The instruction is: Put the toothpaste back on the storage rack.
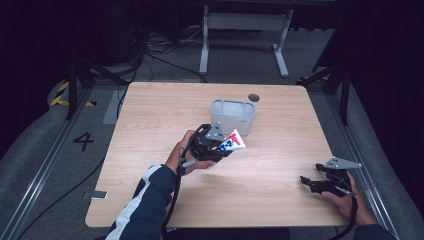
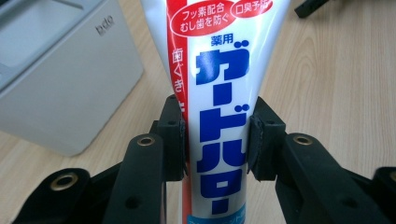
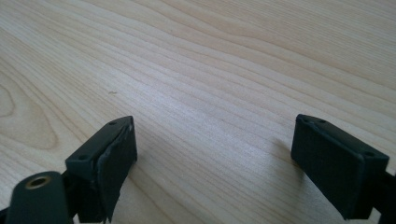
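Left tongs (image 2: 215, 140) clamped on toothpaste tube (image 2: 219, 93), tube's long axis in line with tongs, far end pointing past tips toward white bin (image 1: 233, 116) just ahead. Right tongs (image 3: 215, 158) apart, idle over bench (image 3: 233, 70), well off.

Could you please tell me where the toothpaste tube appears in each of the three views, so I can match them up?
High view: toothpaste tube at table centre, in the left gripper, just before the grey bin.
Left gripper view: tube upright, centre, clamped between the jaws.
Right gripper view: not in it.
Shared landmark: the grey bin.
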